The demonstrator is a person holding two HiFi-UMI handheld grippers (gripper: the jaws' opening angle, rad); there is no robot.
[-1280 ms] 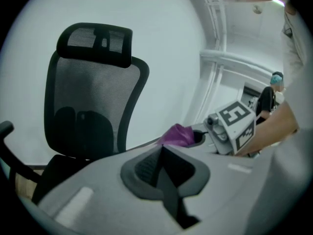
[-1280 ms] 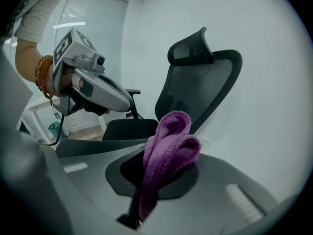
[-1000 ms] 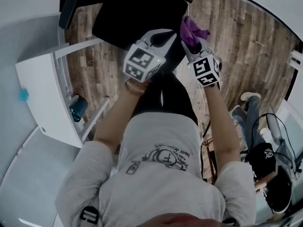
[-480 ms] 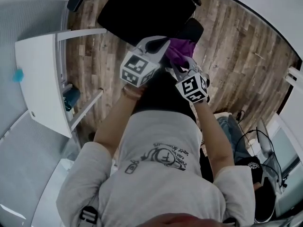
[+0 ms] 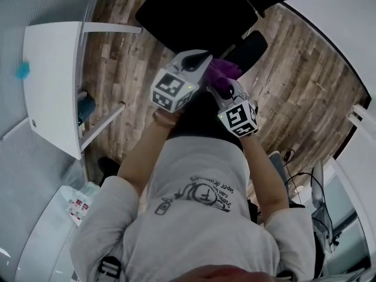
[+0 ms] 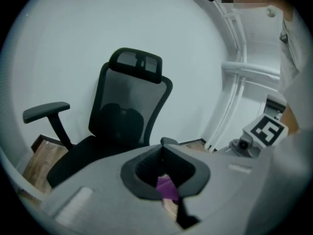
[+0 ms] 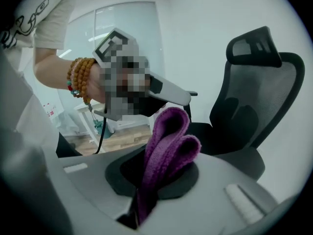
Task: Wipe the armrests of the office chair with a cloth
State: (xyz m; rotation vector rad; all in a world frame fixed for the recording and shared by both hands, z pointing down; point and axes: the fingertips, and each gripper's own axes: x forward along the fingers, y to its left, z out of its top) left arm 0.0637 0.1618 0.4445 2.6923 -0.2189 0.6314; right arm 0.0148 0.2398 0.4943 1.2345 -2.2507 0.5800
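Currently, approach step: right gripper (image 5: 226, 90) clamped on the folded purple cloth (image 7: 168, 141), held short of the office chair (image 6: 127, 116); left gripper (image 6: 164, 143) pinched together, empty; next, likely lowering cloth onto an armrest (image 6: 46, 111).

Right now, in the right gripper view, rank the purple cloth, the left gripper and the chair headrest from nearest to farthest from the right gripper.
1. Purple cloth: clamped in the jaws of the right gripper, dead centre.
2. Left gripper: just beyond the cloth, upper left.
3. Chair headrest: farthest, upper right.
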